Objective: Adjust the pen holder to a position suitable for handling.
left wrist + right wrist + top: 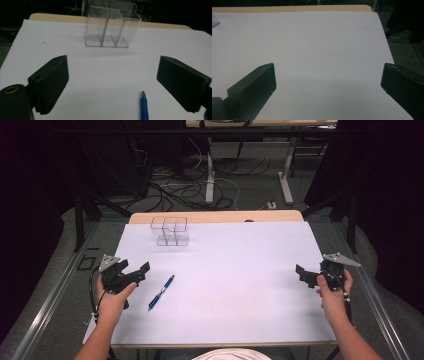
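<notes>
**Both grippers wide, pen untouched**

My left gripper (141, 271) hovers over the white sheet (240, 285) near its left edge, jaws spread wide, nothing between them. The blue pen (161, 292) lies flat on the sheet just beside it, apart from the jaws. The clear holder (170, 231) stands upright toward the far edge. My right gripper (303, 274), jaws likewise wide and empty, is at the right edge.

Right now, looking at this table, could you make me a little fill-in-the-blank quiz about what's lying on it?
1. The pen on the white table is ____ in colour.
2. The clear plastic holder stands near the table's ____ edge.
3. The pen lies nearest the ____ gripper.
4. The right gripper has its jaws ____, with nothing between them.

Missing words: blue; far; left; open
</notes>
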Action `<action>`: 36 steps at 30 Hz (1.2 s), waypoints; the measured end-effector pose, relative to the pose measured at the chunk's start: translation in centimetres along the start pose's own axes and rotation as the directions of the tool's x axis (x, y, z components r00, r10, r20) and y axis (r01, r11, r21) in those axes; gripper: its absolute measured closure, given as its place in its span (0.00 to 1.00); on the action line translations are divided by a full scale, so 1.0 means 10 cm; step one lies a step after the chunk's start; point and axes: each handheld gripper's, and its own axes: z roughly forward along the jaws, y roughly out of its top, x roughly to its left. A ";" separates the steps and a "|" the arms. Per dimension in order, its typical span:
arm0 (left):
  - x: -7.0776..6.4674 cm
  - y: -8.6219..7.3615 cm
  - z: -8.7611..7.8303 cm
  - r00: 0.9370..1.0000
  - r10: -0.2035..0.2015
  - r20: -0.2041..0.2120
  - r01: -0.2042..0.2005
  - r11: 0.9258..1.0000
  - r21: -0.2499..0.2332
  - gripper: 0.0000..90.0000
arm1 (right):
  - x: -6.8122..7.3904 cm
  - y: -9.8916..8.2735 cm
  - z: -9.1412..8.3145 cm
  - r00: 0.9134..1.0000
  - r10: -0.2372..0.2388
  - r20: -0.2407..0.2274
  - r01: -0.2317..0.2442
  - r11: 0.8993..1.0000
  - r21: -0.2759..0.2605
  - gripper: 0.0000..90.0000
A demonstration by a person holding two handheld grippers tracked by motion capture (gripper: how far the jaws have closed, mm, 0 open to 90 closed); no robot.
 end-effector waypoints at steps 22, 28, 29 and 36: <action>-0.11 0.58 0.31 1.000 0.002 0.006 -0.002 1.000 -0.006 0.40 | 0.12 0.01 -0.05 1.000 -0.014 -0.021 0.014 1.000 0.008 0.01; -0.12 0.79 0.39 1.000 0.019 -0.015 -0.019 1.000 0.014 0.41 | 0.15 0.00 -0.04 0.999 -0.012 -0.030 0.012 1.000 0.028 0.01; -0.12 0.83 0.40 1.000 0.015 -0.013 -0.015 1.000 0.012 0.45 | 0.15 0.00 -0.03 1.000 -0.009 -0.027 0.010 1.000 0.028 0.01; -0.11 1.01 0.54 1.000 0.012 -0.015 -0.012 1.000 0.008 0.60 | 0.14 -0.01 -0.03 0.999 -0.019 -0.036 0.021 0.999 0.032 0.01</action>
